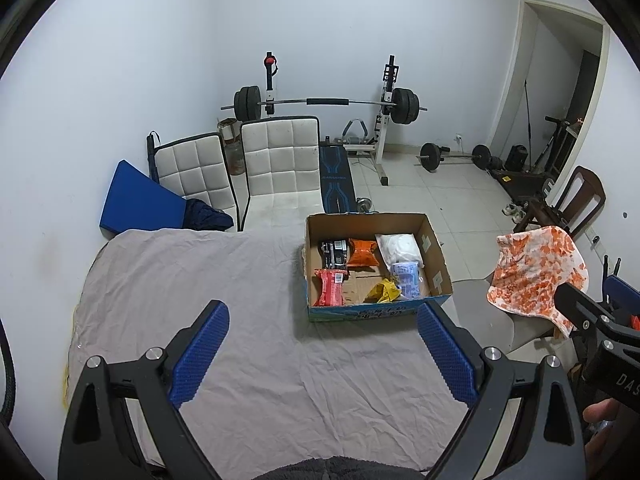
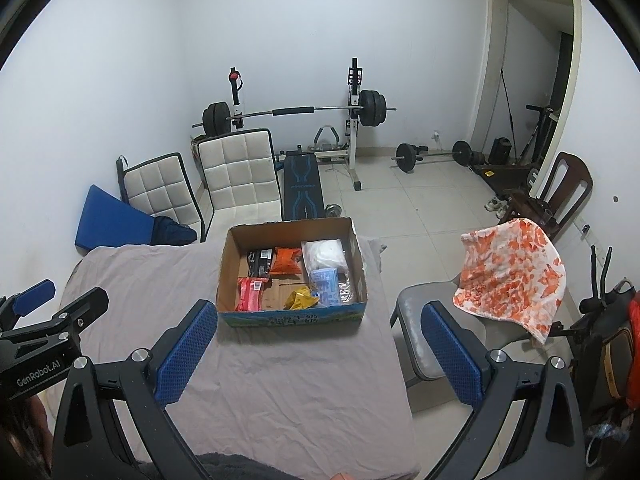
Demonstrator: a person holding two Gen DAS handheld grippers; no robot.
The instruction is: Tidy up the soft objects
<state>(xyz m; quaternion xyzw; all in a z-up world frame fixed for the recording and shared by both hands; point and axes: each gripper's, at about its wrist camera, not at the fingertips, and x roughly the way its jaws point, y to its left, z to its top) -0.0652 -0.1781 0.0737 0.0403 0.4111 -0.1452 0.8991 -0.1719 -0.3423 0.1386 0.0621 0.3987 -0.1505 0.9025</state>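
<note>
Grey sheet [image 1: 248, 320] bears a cardboard box [image 1: 436, 256]; left gripper [image 1: 322, 356] and right gripper [image 2: 316, 354] gape wide.

Even, cool indoor light; strong fisheye bending in both wrist views.

Soft overhead light is filling the room evenly, the white wall [image 1: 320, 20] reading bluish-grey and brightest toward 12 o'clock. Shadows are staying faint: only a thin dark band is lying under the cardboard box [image 2: 292, 316] at its 6 o'clock side, and creases in the grey sheet [image 1: 248, 304] are showing gentle shading. No glare is appearing. The doorway [image 2: 560, 80] at 2 o'clock is opening onto darkness. A black vignette is rounding off every corner, and straight lines are bowing toward the rim. The centre is staying sharp, while gripper frames at 6 o'clock are looking stretched and slightly soft.
</note>
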